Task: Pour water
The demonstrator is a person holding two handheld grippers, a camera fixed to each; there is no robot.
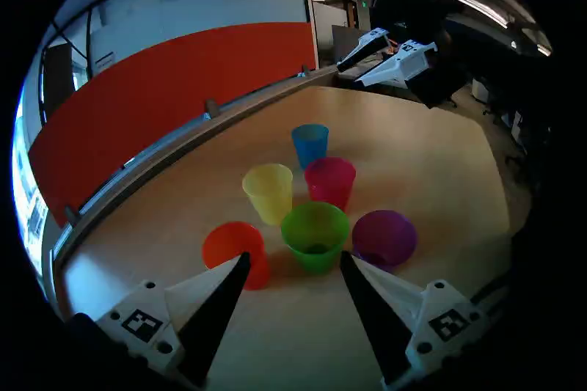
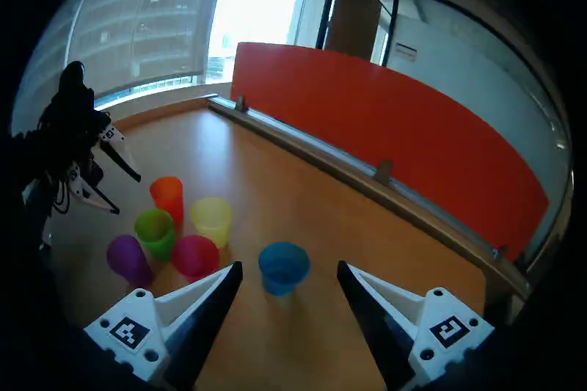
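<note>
Six plastic cups stand clustered on a wooden table (image 1: 411,141). My left gripper (image 1: 294,254) is open, and the green cup (image 1: 315,235) stands just beyond its fingertips. Around it are the orange cup (image 1: 233,243), purple cup (image 1: 384,238), yellow cup (image 1: 268,191), pink cup (image 1: 330,181) and blue cup (image 1: 310,143). My right gripper (image 2: 288,265) is open, facing the blue cup (image 2: 284,266) from the opposite side, with the pink cup (image 2: 195,255) to its left. Each gripper shows far off in the other's view, the right gripper (image 1: 349,74) and the left gripper (image 2: 127,195).
A red partition (image 1: 161,90) with a metal rail (image 2: 330,156) runs along one long side of the table. A bright window (image 2: 253,17) lies beyond the table's end. A person in dark clothes (image 1: 411,2) holds the grippers.
</note>
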